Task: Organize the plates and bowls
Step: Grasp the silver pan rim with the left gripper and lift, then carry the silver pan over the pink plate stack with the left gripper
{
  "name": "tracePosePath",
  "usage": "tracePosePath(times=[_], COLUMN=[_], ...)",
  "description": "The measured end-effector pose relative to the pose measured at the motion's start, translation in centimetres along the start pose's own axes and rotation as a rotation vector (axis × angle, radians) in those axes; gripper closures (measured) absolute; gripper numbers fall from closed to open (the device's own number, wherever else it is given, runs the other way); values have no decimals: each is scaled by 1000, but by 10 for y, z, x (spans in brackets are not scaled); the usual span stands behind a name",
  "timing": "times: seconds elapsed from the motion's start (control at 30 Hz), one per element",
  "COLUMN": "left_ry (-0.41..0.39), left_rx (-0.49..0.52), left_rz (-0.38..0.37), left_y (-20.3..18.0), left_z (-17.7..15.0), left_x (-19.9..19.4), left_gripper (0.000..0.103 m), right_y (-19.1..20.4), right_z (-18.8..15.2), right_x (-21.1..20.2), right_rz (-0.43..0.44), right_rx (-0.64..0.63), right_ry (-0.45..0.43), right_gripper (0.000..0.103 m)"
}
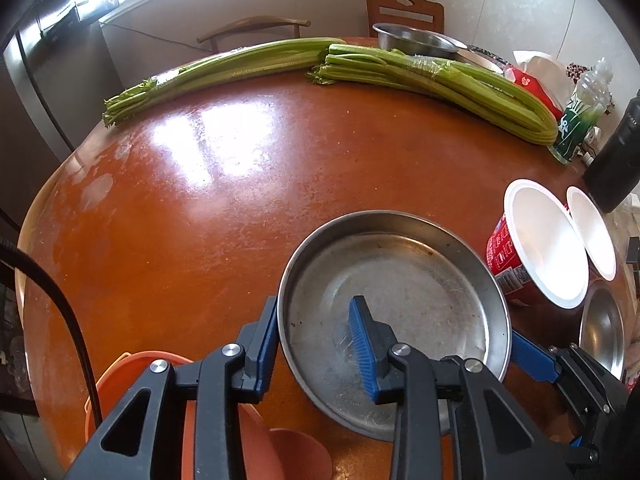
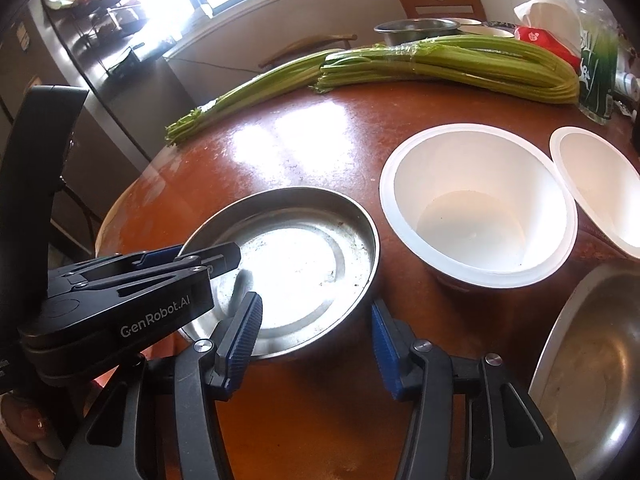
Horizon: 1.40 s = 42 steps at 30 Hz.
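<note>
We have the left tool straddling the near-left rim of the steel plate, one finger outside the wall and one inside on the plate floor; the jaws look part-closed about the rim, though we cannot tell whether they pinch it yet. The right tool is spread wide at the plate's 5 o'clock edge, one pad over the rim, the other on bare counter, holding nothing. We judge this two-sided approach is meant to steady the shallow, slippery plate for a lift. The plate sits flat at the near edge of the counter. At its 3 o'clock stand two white-lined paper bowls, touching each other, and a steel bowl at 4 o'clock. Celery bundles lie across the far side, another steel bowl behind them. The round reddish counter is glossy with window glare; chairs and a pale wall stand beyond.
</note>
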<state>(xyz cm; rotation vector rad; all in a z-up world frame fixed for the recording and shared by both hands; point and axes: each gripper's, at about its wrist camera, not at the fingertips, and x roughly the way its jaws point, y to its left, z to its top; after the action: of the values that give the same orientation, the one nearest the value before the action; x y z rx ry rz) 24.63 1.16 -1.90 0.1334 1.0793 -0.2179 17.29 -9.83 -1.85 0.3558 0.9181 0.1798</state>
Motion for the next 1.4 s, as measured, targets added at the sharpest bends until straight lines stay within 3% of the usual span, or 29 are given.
tracePosePath(times=[0.7, 1.13, 1.4], left_ry=[-152, -236, -261], left_rx=[-61, -123, -167], left_rz=[38, 95, 118], left_y=[18, 54, 77], left_z=[-39, -66, -84], left_x=[-97, -160, -180], left_gripper=[68, 68, 68], right_y=[50, 101, 127], right_z=[-16, -23, -29], right_x=[-69, -96, -97], right_rz=[107, 190, 238], right_rx=[-123, -234, -281], right_ry=[-106, -146, -151], right_gripper=[48, 48, 48])
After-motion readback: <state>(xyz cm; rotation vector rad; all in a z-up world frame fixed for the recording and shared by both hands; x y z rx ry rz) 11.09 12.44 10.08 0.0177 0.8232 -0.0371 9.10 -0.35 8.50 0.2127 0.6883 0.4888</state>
